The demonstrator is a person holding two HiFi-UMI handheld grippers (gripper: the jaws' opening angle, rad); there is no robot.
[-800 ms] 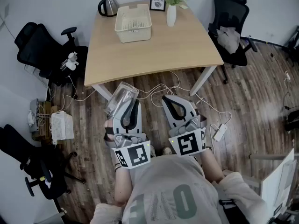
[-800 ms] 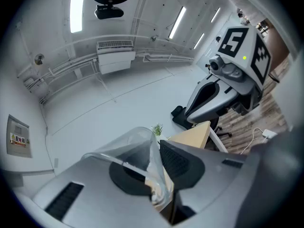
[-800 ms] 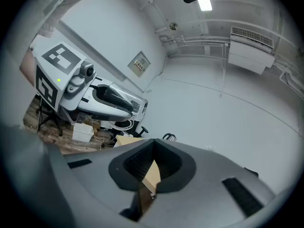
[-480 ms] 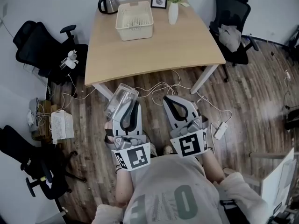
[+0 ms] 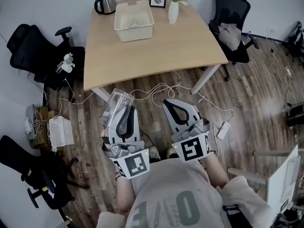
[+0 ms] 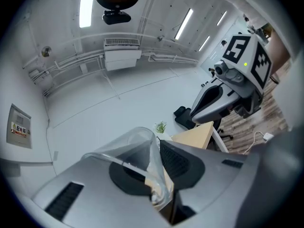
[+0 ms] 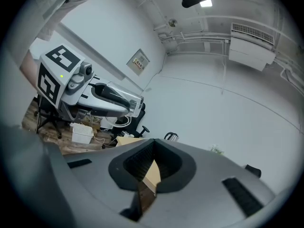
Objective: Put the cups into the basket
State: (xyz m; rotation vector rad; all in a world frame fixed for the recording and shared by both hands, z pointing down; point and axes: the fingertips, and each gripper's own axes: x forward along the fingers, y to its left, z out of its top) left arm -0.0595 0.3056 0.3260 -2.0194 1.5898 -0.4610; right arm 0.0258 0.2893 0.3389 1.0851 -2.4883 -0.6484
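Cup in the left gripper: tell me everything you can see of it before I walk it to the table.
The cup is a clear, thin-walled tumbler, plastic by its look, and it appears empty. The left gripper is shut on it, pinching one side of its wall between the jaws, so the body juts out to the gripper's left, tilted rather than upright. It hangs in the air above the wooden floor, just short of the near edge of the table. Nothing but the gripper touches it.

one cup (image 5: 114, 106), one basket (image 5: 135, 33), one kettle (image 5: 105, 3)
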